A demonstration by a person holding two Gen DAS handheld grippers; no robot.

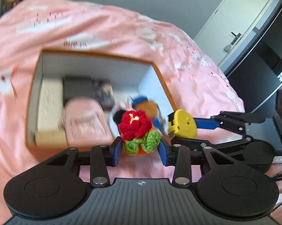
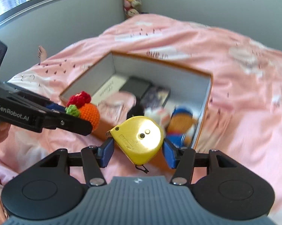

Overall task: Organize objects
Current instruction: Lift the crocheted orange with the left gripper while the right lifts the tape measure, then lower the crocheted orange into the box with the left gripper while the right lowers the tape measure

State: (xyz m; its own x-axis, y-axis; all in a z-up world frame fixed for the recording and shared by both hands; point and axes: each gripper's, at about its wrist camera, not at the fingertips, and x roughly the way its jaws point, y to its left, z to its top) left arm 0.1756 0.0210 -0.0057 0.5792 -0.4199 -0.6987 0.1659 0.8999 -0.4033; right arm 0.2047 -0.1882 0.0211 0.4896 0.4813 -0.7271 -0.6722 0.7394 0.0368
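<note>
Mid-frame in both wrist views, the open cardboard box (image 1: 159, 75) sits on the pink bedspread (image 1: 103, 28), its floor largely filled, orange rim just beyond your fingertips. Your left gripper (image 1: 140, 148) pinches the crocheted flower (image 1: 137, 129); your right gripper (image 2: 138, 150) pinches the yellow tape measure (image 2: 139, 136), both near the box's near edge.

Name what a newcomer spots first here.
The crocheted flower, red over green leaves and an orange base, is clamped in the left tool in front of the open box. The yellow tape measure is held in the right tool beside it. The box sits on pink bedding, already holding items.
</note>
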